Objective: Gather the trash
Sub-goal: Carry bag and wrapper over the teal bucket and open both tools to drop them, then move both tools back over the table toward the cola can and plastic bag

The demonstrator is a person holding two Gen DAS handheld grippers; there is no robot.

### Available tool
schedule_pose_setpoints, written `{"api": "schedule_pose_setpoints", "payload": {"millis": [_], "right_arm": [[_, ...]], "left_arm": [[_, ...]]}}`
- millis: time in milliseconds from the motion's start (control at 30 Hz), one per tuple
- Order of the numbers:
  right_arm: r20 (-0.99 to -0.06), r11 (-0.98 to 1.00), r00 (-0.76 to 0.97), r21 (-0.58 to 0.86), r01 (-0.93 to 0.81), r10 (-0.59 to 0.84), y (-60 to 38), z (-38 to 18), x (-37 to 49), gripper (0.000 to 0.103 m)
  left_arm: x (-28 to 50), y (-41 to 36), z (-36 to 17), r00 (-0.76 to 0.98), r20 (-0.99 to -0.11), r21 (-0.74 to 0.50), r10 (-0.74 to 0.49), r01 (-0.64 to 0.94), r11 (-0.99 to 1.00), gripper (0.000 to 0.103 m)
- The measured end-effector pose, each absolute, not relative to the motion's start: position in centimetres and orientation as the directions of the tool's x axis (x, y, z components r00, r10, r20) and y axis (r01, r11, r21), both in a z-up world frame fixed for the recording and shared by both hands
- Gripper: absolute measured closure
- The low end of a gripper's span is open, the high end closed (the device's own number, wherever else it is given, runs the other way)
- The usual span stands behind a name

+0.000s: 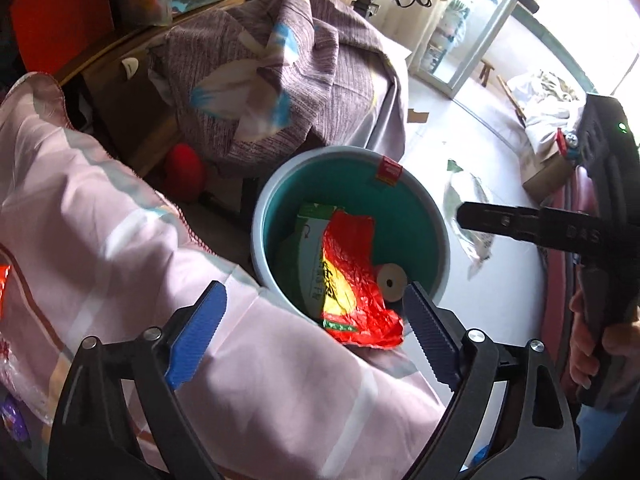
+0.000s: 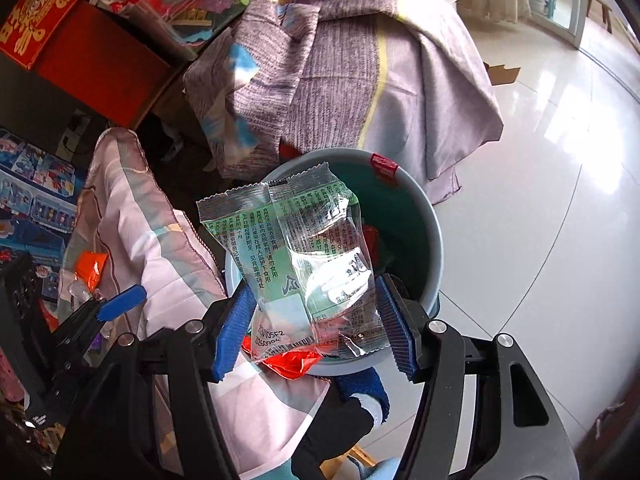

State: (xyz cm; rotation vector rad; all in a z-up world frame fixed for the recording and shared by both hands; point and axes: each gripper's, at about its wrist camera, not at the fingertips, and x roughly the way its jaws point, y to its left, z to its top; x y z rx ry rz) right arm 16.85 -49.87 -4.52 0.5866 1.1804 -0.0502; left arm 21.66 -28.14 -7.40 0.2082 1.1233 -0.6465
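Note:
A round bin (image 1: 436,216) with a grey rim and teal inside stands on the floor and holds a green packet and a paper roll. A crumpled red and yellow wrapper (image 1: 352,276) lies loose over the bin's near rim. My left gripper (image 1: 316,332) is open around it, and its blue pads stand wide apart. My right gripper (image 2: 316,320) is shut on a clear and green snack wrapper (image 2: 312,264), held above the bin (image 2: 438,240). The red wrapper (image 2: 292,362) shows just below it.
A pink patterned sheet (image 1: 100,240) covers the surface left of the bin. Furniture draped in purple cloth (image 1: 280,80) stands behind it. A glossy white tiled floor (image 2: 540,200) spreads to the right. A hand (image 1: 592,340) grips the right tool's handle.

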Motion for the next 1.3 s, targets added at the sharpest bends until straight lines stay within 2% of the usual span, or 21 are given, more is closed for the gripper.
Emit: {"api": "schedule_pose_setpoints", "payload": {"millis": [233,333,733,1067,1300], "right_arm": [[-0.891,0.879,0.381,0.370,0.299,0.246,-47.8,-4.6,18.2,0.043],[-0.898,0.880,0.366,0.363,0.308,0.242,-47.3,-4.9,18.7,0.028],[-0.926,0.890,0.321,0.310,0.335,0.201,-46.0,-4.8,18.8,0.019],[-0.936,0.921,0.300,0.272,0.280,0.185,-42.7,-3.1,18.2,0.018],[-0.935,0.944,0.288,0.266,0.195,0.204,-37.7,-1.9,18.2,0.018]], "left_arm": [[21.5,-26.6,-7.1,0.277,-0.878,-0.183,-0.391,0.561,0.807,0.012],[21.5,-25.8,-6.8,0.281,-0.872,-0.194,-0.400,0.552,0.811,0.011],[21.2,-23.0,-6.4,0.289,-0.868,-0.215,-0.404,0.515,0.830,0.011],[19.8,-19.9,-5.5,0.314,-0.859,-0.224,-0.404,0.478,0.849,0.011],[18.4,-15.0,-4.7,0.367,-0.846,-0.221,-0.385,0.417,0.882,0.009]]}}
